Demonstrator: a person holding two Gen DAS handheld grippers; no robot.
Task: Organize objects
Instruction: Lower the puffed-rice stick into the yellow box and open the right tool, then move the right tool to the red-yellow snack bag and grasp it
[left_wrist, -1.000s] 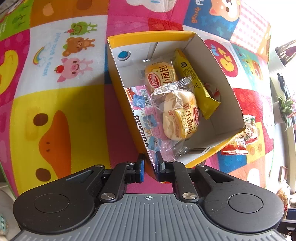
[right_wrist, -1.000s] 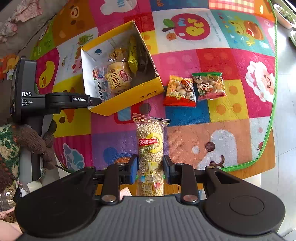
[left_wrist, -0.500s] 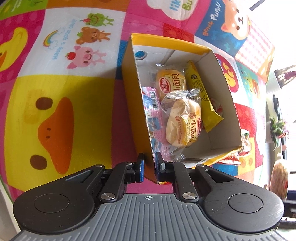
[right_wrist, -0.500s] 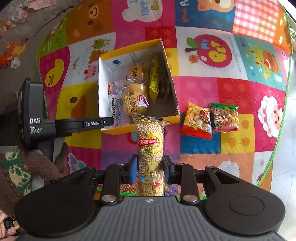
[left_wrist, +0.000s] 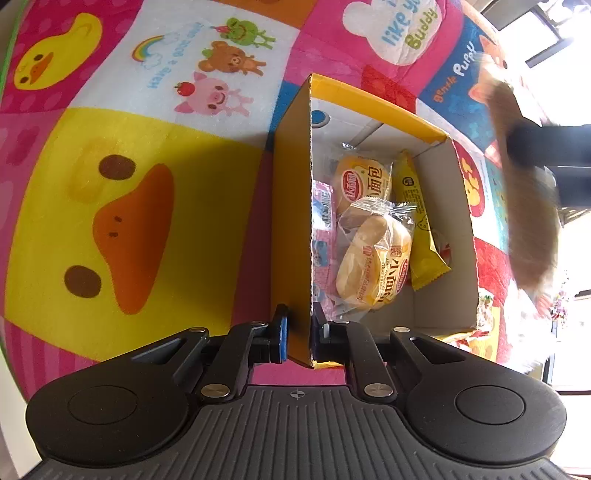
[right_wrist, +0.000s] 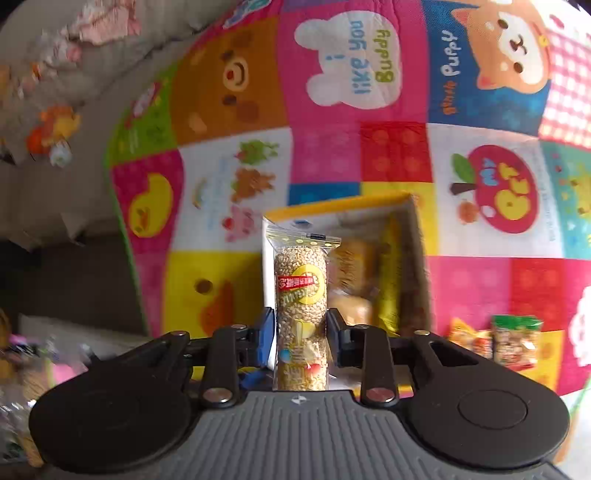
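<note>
A yellow cardboard box (left_wrist: 291, 229) stands open on the play mat. Inside lie two wrapped buns (left_wrist: 373, 258), a yellow snack stick (left_wrist: 417, 221) and a pink packet (left_wrist: 321, 236). My left gripper (left_wrist: 299, 332) is shut on the box's near left wall. My right gripper (right_wrist: 300, 336) is shut on a clear packet of puffed-grain roll (right_wrist: 301, 295), held upright above the box (right_wrist: 417, 236). In the left wrist view the packet and right gripper show as a blur (left_wrist: 524, 192) over the box's right side.
Two small snack packets, orange (right_wrist: 471, 341) and green (right_wrist: 515, 341), lie on the mat to the right of the box. The colourful cartoon mat (left_wrist: 129, 203) covers the floor. Its green edge (right_wrist: 125, 240) borders a grey floor on the left.
My right gripper has carried the grain packet forward until it hangs over the box. The box has turned in my left gripper, its left wall now seen edge-on.
</note>
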